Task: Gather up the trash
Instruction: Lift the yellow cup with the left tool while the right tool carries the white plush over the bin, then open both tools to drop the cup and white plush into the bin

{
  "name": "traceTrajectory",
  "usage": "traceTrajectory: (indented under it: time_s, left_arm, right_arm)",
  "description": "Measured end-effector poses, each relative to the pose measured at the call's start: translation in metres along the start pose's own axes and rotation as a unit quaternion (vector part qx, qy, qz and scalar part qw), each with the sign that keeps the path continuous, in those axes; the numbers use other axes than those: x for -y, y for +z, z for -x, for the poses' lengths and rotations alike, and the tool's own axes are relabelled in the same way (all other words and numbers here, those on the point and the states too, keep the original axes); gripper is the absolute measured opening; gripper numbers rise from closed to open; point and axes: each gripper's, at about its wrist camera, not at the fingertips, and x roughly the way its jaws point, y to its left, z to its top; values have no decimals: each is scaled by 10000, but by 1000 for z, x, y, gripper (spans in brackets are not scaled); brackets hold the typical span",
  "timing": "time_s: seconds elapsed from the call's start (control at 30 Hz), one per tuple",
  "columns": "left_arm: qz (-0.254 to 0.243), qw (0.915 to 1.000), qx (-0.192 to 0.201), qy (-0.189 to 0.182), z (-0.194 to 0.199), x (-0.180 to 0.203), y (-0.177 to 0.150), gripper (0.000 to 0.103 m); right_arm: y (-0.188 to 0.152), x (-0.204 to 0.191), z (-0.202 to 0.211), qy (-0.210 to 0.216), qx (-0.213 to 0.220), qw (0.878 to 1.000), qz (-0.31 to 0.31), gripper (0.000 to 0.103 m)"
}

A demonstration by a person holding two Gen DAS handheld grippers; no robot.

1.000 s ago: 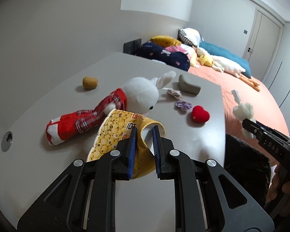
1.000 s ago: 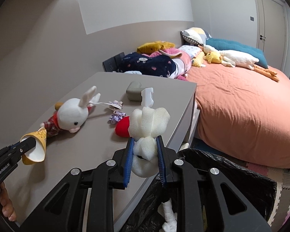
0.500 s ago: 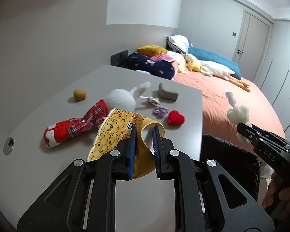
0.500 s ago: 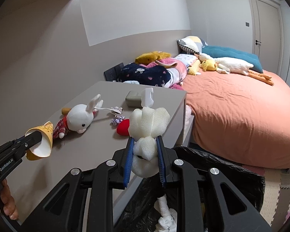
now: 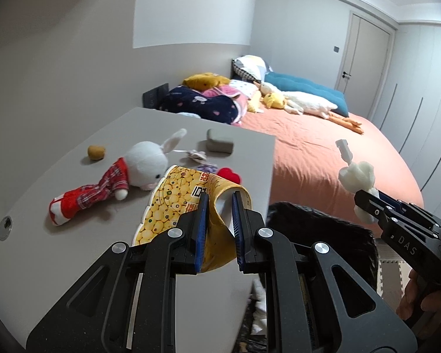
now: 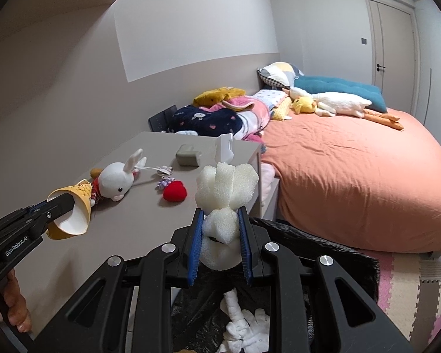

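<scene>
Left wrist view gives me my left gripper (image 5: pixel 219 206) clenched on the crumpled wall of a yellow paper cup (image 5: pixel 188 206), which hangs above the grey desk (image 5: pixel 58 250). The cup lies tilted, long axis running from its base toward the plush rabbit (image 5: pixel 144 164) back to its open mouth, which faces me. From the right wrist I see my right gripper (image 6: pixel 220 229) pinching a white foam wad (image 6: pixel 225 194); the wad stands upright between the blue pads, a small white plastic piece (image 6: pixel 225 147) sticking up from its top. It hangs just off the desk's near corner, over the black trash bag (image 6: pixel 323 253), where white scraps (image 6: pixel 244 326) already lie. On the desk beyond the cup: the rabbit in red plaid, a red heart (image 6: pixel 175 192), a purple flower (image 6: pixel 164 181), a grey case (image 6: pixel 188 154), a brown lump (image 5: pixel 96 152). Past the desk's far edge, a bed with an orange sheet (image 6: pixel 352 176), pillows and plush toys; grey walls and a door (image 6: pixel 394 44) behind.
</scene>
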Motion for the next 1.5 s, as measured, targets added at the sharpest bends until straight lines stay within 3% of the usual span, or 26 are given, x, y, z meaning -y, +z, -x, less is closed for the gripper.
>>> traceTrajectory:
  time_s: [0.9,0.97,1.0,1.03,1.07,1.1,1.13,1.27,1.5]
  left_arm:
    - [-866,9922,-229,-865,-7,111,-11,16]
    - [-896,9915,-276,-897,-8,115,-12,17]
    - [-908,9907,-327,-961,-10,117,-13,18]
    - [-935,9897,-393,-1008,-12,118,-13,28]
    - [-958,9889,-468,-1032,-15,120,-14,43]
    - [-979,9887,-502,-1015,-16,121,-15,90]
    - [-1041,9892,-392,-953,-14,124,-16,97]
    - [-1444,9867,-110,-740,-8,136,-22,97]
    - [-1421,9866,-96,-796,-9,136,-20,97]
  right_arm:
    - [-17,91,63,-710,291,9950,-638,25]
    - [-18,95,64,-746,268,9947,-657,27]
    - [-19,98,65,-761,257,9943,-696,34]
    - [-19,101,66,-772,269,9937,-765,40]
    - [-20,102,67,-783,290,9932,-812,52]
    - [-20,103,68,-795,323,9927,-842,62]
    - [-20,105,70,-849,376,9918,-875,66]
    - [-20,111,74,-991,479,9890,-993,72]
    - [-20,115,75,-976,503,9885,-1043,73]
